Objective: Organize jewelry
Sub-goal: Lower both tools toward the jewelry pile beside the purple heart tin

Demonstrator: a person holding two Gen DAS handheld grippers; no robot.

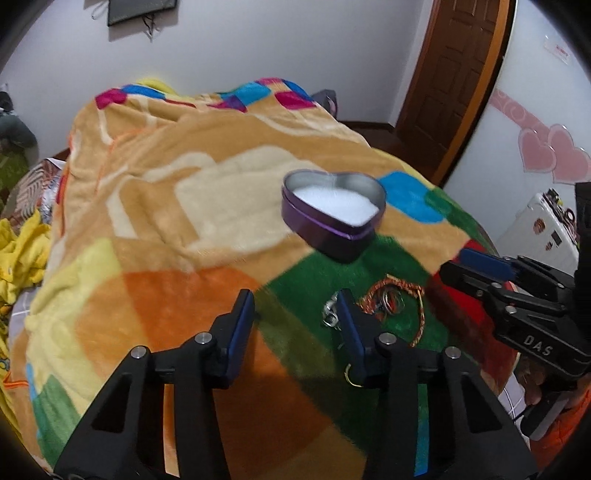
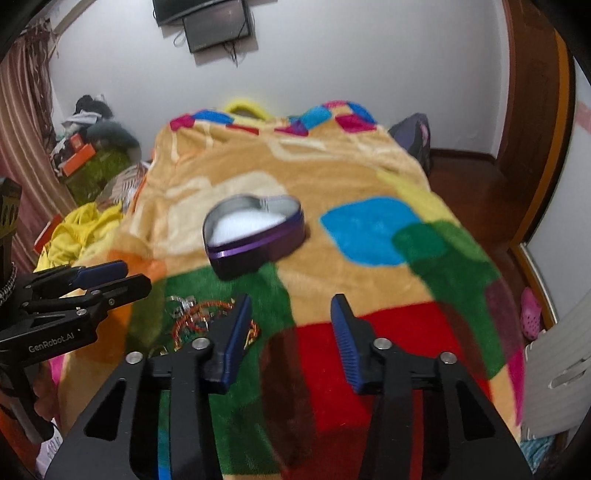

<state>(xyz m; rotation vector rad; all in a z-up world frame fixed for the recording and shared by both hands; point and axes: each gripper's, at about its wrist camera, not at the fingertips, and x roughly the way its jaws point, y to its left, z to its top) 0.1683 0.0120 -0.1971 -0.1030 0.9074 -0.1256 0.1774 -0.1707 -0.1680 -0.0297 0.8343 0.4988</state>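
A bedroom with pale walls (image 2: 332,66). A bed is covered by a plush blanket (image 2: 229,162) in bright patches. A dark screen (image 2: 218,29) hangs on the wall beyond it. A wooden door (image 1: 454,74) stands on the right, a striped curtain (image 2: 22,122) on the left, above a dark wooden floor (image 2: 465,184).

Fleece blanket (image 1: 177,206): tan ground w/ cream shapes & patchwork blocks in orange, green, red, blue, yellow, magenta. Heart-shaped tin (image 1: 332,214): purple outside, silver inner wall, white lining. Jewelry pile (image 1: 391,302): orange-red braided cords, silver bits. Left gripper (image 1: 295,306) & right gripper (image 2: 291,314): black w/ blue pads. Walls white; door (image 1: 454,74) brown wood; pink heart stickers (image 1: 550,155).
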